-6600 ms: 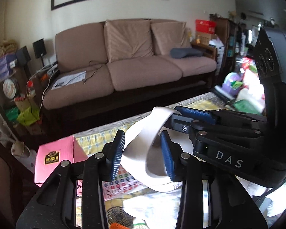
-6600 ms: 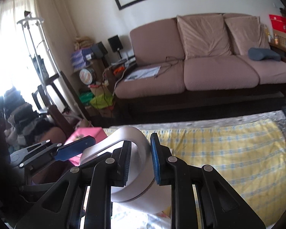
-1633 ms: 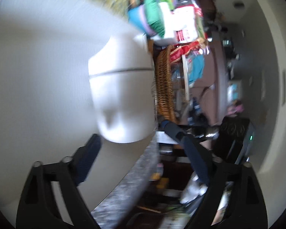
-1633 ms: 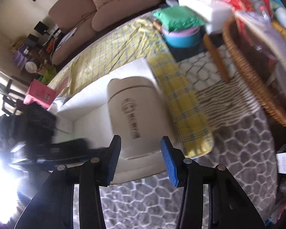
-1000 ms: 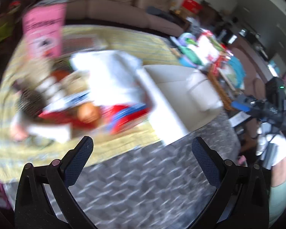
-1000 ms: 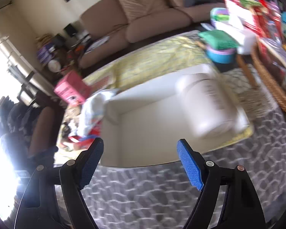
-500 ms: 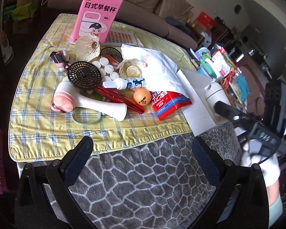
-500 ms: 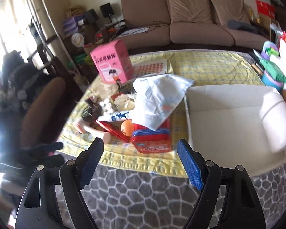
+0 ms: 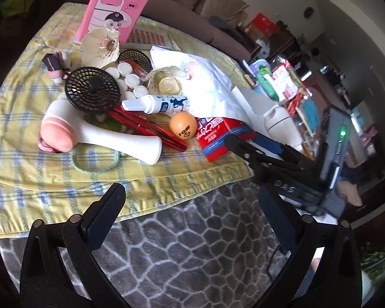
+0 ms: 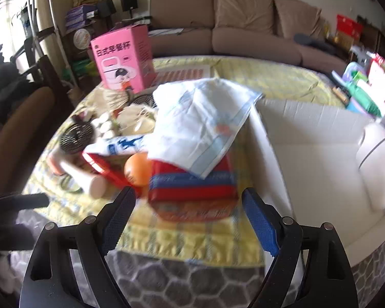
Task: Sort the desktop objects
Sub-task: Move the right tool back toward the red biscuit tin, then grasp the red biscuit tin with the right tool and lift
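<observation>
A yellow checked cloth (image 9: 25, 169) covers the table, with a white box (image 10: 318, 169) at its right side holding a white jar (image 10: 377, 164) on its side, and a pink carton (image 9: 118, 5) standing at the far left. Between them lies the clutter: a white plastic bag (image 10: 200, 125) draped over a red packet (image 10: 192, 187), a black fan (image 9: 92, 87), a white spray bottle (image 9: 161, 104) and an orange ball (image 9: 183, 128) just beside the packet. The left gripper (image 9: 192, 213) and right gripper (image 10: 190, 218) both hang above the near table edge, jaws spread wide and holding nothing
</observation>
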Motion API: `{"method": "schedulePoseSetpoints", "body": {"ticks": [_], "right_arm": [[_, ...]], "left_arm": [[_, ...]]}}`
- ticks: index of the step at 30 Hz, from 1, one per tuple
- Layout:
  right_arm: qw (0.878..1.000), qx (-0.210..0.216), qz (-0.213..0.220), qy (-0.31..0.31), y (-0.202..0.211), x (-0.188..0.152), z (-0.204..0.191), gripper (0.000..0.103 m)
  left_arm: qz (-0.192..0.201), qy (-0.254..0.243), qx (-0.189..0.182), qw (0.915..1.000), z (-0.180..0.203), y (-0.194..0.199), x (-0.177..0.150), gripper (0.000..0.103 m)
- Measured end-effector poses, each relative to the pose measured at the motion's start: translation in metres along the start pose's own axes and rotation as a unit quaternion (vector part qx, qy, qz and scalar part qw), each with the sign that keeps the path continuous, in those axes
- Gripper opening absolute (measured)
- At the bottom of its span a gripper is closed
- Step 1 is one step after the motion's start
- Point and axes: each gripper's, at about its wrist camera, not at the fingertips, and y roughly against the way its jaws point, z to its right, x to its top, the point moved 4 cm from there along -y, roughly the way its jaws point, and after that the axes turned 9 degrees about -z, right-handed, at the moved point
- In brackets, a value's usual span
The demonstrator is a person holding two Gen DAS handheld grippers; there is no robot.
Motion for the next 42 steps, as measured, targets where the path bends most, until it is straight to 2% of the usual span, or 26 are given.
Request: {"method": "schedulePoseSetpoints", "body": {"ticks": [2,6,7,9,10,15,18,21,22,26,28,30,34,38,42], "right_arm": [[1.0,-0.012,0.007,0.008,-0.005,0.003,-0.001,0.095],[0.999,-0.026,0.01,0.04,-0.018,0.007,-0.012,0.099],[0.998,-0.035,0.008,0.052,-0.021,0.007,-0.015,0.097],[0.995,-0.069,-0.002,0.077,-0.027,0.005,-0.02,0.078],[0.994,-0.071,-0.006,0.08,-0.027,0.005,-0.019,0.075],[0.998,-0.024,-0.028,0.058,-0.009,0.0,-0.005,0.074],[0.999,0.001,-0.032,0.034,0.016,-0.013,0.002,0.074],[0.999,0.025,-0.035,0.014,0.04,-0.038,0.004,0.074],[0.999,0.033,-0.037,0.008,0.048,-0.048,0.004,0.074],[0.998,0.057,-0.038,-0.016,0.065,-0.079,-0.003,0.074],[0.997,0.068,-0.036,-0.024,0.074,-0.091,-0.008,0.074],[0.996,0.078,-0.033,-0.03,0.082,-0.101,-0.015,0.074],[0.996,0.079,-0.03,-0.017,0.095,-0.121,-0.029,0.074],[0.998,0.067,-0.014,0.009,0.109,-0.126,-0.039,0.074],[0.997,0.076,0.016,0.003,0.129,-0.116,-0.028,0.074]], "left_arm": [[0.0,0.004,-0.012,0.9999,0.001,-0.001,0.001,0.103],[0.0,0.016,-0.025,0.9996,0.001,-0.003,0.0,0.103],[0.0,0.018,-0.023,0.9996,0.0,-0.003,0.0,0.103],[0.001,0.02,-0.019,0.9996,-0.001,-0.005,0.001,0.103],[0.002,0.022,-0.018,0.9996,-0.001,-0.005,0.001,0.103],[-0.001,0.034,-0.031,0.9989,-0.003,-0.01,0.002,0.103],[-0.014,0.039,-0.051,0.9978,0.001,-0.019,-0.002,0.103],[-0.035,0.055,-0.103,0.9925,0.006,-0.03,-0.008,0.103],[-0.044,0.065,-0.13,0.9883,0.009,-0.035,-0.011,0.103],[-0.086,0.097,-0.2,0.9713,0.018,-0.059,-0.025,0.103],[-0.106,0.099,-0.211,0.9666,0.025,-0.071,-0.033,0.103],[-0.103,0.083,-0.206,0.9696,0.034,-0.074,-0.035,0.103],[-0.112,0.084,-0.233,0.9624,0.044,-0.08,-0.042,0.103],[-0.104,0.061,-0.22,0.968,0.059,-0.072,-0.044,0.102],[-0.079,0.049,-0.211,0.9729,0.08,-0.055,-0.035,0.101]]}}
